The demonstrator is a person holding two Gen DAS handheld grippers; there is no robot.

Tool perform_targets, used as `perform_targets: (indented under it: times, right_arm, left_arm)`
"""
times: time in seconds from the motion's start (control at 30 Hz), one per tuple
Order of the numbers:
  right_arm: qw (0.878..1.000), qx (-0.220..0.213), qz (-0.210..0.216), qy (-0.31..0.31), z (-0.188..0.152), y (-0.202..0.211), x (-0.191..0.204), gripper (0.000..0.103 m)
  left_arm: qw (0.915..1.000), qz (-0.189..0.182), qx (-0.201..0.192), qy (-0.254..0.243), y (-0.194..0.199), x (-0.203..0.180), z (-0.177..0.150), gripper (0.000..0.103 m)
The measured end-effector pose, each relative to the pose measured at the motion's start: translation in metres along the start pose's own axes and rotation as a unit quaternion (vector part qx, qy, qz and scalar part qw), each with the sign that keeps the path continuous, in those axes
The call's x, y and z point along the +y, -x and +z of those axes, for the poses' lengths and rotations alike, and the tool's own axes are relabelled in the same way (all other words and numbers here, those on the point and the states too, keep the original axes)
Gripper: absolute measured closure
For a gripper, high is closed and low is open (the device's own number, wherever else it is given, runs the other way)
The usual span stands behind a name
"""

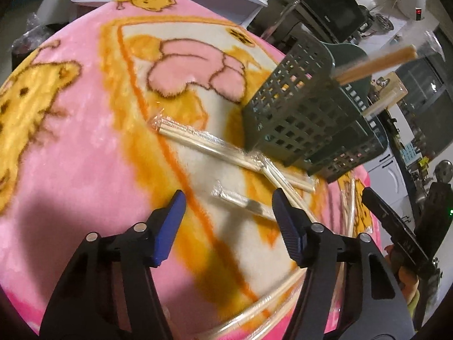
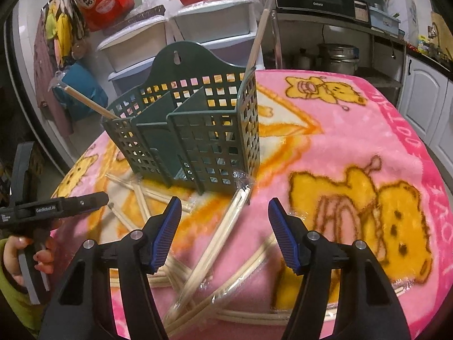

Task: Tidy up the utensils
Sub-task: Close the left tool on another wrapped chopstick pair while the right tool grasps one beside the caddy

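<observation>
A dark green utensil holder [image 2: 195, 130] with latticed walls and 3 compartments is seen standing upright on a pink blanket [image 2: 354, 130] printed with yellow bears, in the upper middle of the right wrist view and at the right of the left wrist view [image 1: 300, 113]. 2 plastic-wrapped chopstick pairs are already lodged in it: one [image 2: 259, 32] leans out of the right-hand compartment toward the top of the frame, the other [image 2: 85, 100] sticks out of the left-hand compartment toward the left edge. More wrapped chopsticks are scattered flat on the blanket in front of the holder. A long wrapped pair [image 2: 218, 240] runs diagonally through the centre of the right wrist view, its upper end just beside the holder's base. In the left wrist view another wrapped pair [image 1: 198, 138] lies across the middle of the frame, its right end near the holder's bottom edge, and a shorter wrapped piece [image 1: 240, 201] lies between the fingertips. The left gripper [image 1: 228, 202] is held above the blanket with its blue-padded jaws spread apart and nothing between the pads. The right gripper [image 2: 225, 212] is likewise spread wide, gripping nothing, with the diagonal pair lying below the gap. The left gripper's black body [image 2: 56, 206] is visible at the left edge of the right wrist view.
</observation>
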State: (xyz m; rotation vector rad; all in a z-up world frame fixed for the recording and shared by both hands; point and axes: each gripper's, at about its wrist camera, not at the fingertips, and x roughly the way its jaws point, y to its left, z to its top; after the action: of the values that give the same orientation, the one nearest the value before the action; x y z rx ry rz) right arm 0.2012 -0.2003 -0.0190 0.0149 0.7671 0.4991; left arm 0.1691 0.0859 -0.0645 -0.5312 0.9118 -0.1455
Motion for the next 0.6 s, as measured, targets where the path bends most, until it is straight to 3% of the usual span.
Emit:
perform_targets:
  times: [0.13,0.37,0.47,0.6]
  right_arm:
    - [1.0,0.017,0.015,-0.018,0.002,-0.011,-0.005,0.046]
    - [0.997,0.043,0.031,-0.047,0.008,-0.03,-0.013,0.055]
    - [0.996,0.053,0.042,-0.059,0.008,-0.036,-0.016,0.068]
    - [0.994,0.055,0.053,-0.072,0.005,-0.037,-0.02,0.087]
  left_arm:
    - [0.9999,0.014,0.002,-0.007,-0.006,-0.004,0.005,0.053]
    - [0.9991,0.038,0.0,-0.019,-0.011,-0.006,0.009,0.075]
    - [0.9989,0.044,-0.003,-0.018,-0.01,-0.002,0.009,0.086]
    - [0.9992,0.037,-0.004,-0.013,-0.008,0.003,0.008,0.092]
